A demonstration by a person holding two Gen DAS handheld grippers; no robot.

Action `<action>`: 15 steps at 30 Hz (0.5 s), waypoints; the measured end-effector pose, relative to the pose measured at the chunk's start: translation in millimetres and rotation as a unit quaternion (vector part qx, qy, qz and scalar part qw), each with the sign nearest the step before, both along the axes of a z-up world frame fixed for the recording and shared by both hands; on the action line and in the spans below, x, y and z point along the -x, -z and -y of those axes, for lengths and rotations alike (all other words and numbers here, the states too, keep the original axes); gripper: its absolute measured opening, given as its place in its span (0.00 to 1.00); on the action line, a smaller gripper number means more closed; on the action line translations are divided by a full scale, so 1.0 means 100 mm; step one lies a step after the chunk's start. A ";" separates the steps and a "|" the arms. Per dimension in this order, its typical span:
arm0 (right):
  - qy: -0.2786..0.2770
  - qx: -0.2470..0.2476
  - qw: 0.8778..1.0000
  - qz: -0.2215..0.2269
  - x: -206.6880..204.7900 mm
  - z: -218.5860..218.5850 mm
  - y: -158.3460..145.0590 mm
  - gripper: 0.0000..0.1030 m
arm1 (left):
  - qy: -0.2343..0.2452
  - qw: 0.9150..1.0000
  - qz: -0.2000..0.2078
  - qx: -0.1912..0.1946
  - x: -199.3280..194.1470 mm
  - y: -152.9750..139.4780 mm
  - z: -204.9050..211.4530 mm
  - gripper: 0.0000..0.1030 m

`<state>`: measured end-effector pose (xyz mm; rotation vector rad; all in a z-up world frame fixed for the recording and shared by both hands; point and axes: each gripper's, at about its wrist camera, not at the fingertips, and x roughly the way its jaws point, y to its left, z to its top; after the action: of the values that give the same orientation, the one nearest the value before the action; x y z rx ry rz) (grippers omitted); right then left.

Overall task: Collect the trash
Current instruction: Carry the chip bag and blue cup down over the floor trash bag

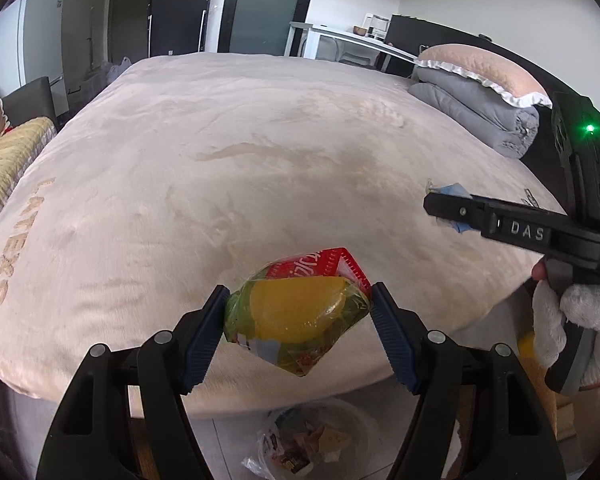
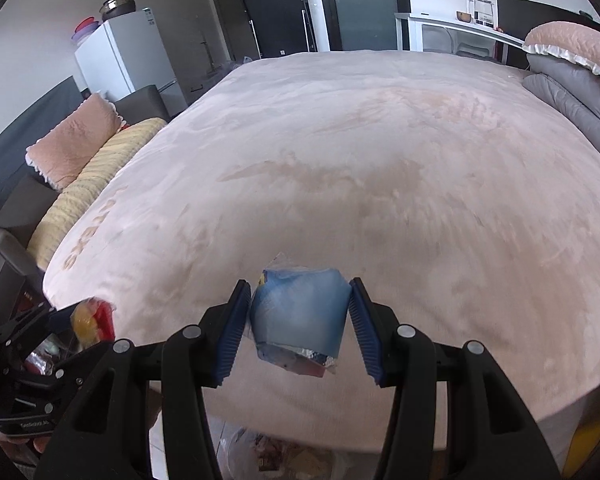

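Right now your left gripper (image 1: 298, 312) is clamped on a yellow-and-red snack wrapper (image 1: 296, 312), held above the near edge of the pink bed (image 1: 260, 140). Your right gripper (image 2: 300, 320) pinches a crumpled blue wrapper (image 2: 300, 312) over that same edge. Below, a trash bin (image 1: 300, 440) sits on the floor, already holding wrappers.

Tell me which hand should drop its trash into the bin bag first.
Left, probably. Its tongs grip the yellow snack packet almost directly above the open bin bag; the right tongs, holding the blue wrapper, sit off to the side.
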<state>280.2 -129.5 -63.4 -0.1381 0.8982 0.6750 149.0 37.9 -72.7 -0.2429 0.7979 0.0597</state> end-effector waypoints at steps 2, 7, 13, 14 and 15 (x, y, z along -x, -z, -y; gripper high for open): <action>-0.003 -0.002 1.000 -0.003 0.12 0.06 -0.01 0.49 | 0.003 1.000 0.001 -0.001 0.09 -0.03 0.08 0.68; -0.011 -0.012 1.000 -0.016 0.46 0.22 0.01 0.49 | 0.009 1.000 -0.001 -0.006 0.28 -0.07 0.25 0.68; -0.014 -0.017 0.999 -0.024 0.78 0.39 0.01 0.49 | 0.018 1.000 -0.004 -0.009 0.48 -0.08 0.42 0.68; -0.015 -0.017 0.999 -0.025 0.80 0.41 0.01 0.49 | 0.020 1.000 -0.005 -0.010 0.50 -0.07 0.45 0.68; -0.015 -0.018 0.999 -0.026 0.85 0.43 0.00 0.49 | 0.021 1.000 -0.007 -0.009 0.53 -0.06 0.47 0.68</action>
<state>194.8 -172.7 -63.4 -0.1022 0.9354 0.7258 96.0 -9.5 -67.0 -0.2094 0.8167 0.0286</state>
